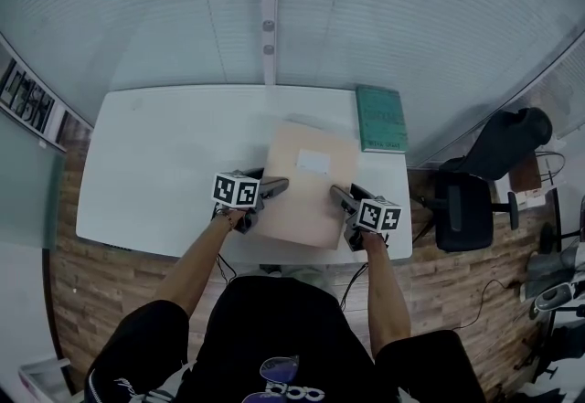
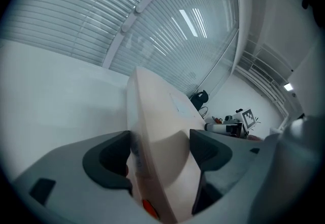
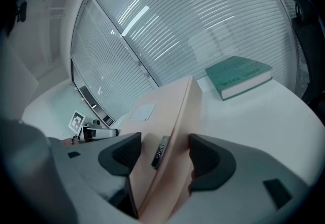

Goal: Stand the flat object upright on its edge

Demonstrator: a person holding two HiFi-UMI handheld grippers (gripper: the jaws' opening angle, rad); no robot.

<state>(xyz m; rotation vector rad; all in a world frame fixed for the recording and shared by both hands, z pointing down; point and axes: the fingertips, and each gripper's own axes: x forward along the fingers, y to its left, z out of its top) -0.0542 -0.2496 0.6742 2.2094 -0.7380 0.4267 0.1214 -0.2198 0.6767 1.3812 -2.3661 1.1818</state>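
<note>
While left tongs (image 1: 279, 183) and right tongs (image 1: 338, 193) clamp beige book (image 1: 306, 209), white label (image 1: 313, 161) illegible

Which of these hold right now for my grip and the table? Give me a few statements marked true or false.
1. The left gripper and the right gripper are both shut on the beige flat object, one on each side. True.
2. The beige flat object stands upright on its edge. False: in the head view its broad face, with the white label, is turned upward.
3. The green book lies at the far right corner of the table, apart from the beige flat object. True.
4. The office chair stands to the left of the table. False: it stands to the right.
</note>
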